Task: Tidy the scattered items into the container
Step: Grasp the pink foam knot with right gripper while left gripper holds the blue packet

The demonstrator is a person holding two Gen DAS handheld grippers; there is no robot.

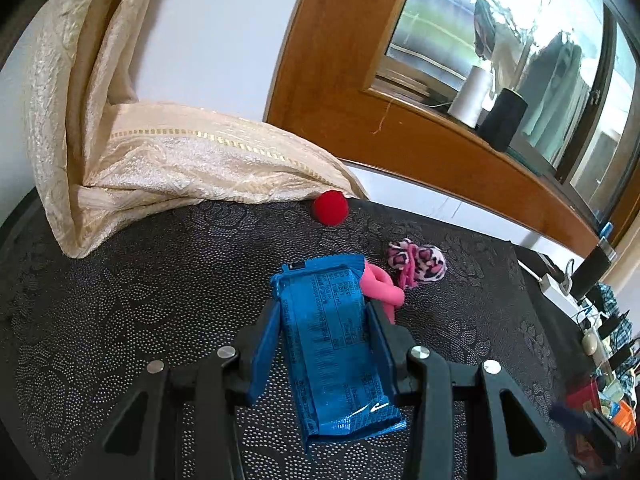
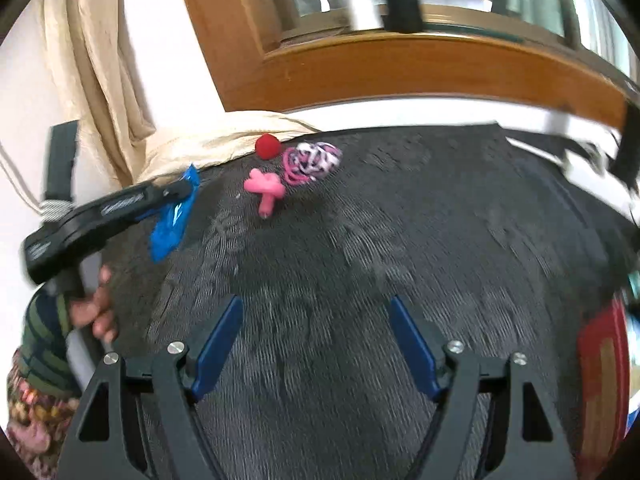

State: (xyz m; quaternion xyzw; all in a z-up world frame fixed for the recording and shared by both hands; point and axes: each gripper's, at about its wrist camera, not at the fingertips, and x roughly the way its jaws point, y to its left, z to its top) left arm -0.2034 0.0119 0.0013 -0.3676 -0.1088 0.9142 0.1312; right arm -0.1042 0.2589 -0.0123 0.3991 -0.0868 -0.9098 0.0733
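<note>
1. Dark patterned desk (image 1: 120, 280) under a brown wooden window frame (image 1: 340, 92), with a cream curtain (image 1: 160, 160) heaped on the far left part.
2. Two spools on the window sill, one white (image 1: 472, 96) and one black (image 1: 504, 118), side by side.
3. Left claw (image 1: 324, 312) shut tight on a blue snack packet (image 1: 332, 344), blue pads pressed on both long sides.
4. Same blue packet in the right wrist view (image 2: 172, 220), at the left, held up off the desk and tilted.
5. Hand (image 2: 96, 308) in a striped sleeve (image 2: 40, 332) on the left claw's handle, near left in that view.
6. Pink toy (image 1: 384, 288) just past the packet on its right side, partly hidden by it; shaped a bit like a mushroom in the right wrist view (image 2: 266, 190).
7. Pink, black and white hair tie bundle (image 1: 418, 264) just right of the pink toy, lying on the desk.
8. Red fuzzy ball (image 1: 330, 208) farther back, touching the edge of the curtain.
9. Right claw (image 2: 316, 340) wide open, nothing between its blue pads, low over a bare part of the desk, well apart from the small things.
10. Red, round-edged thing (image 2: 600, 384) at the near right edge, too blurry to tell what.
</note>
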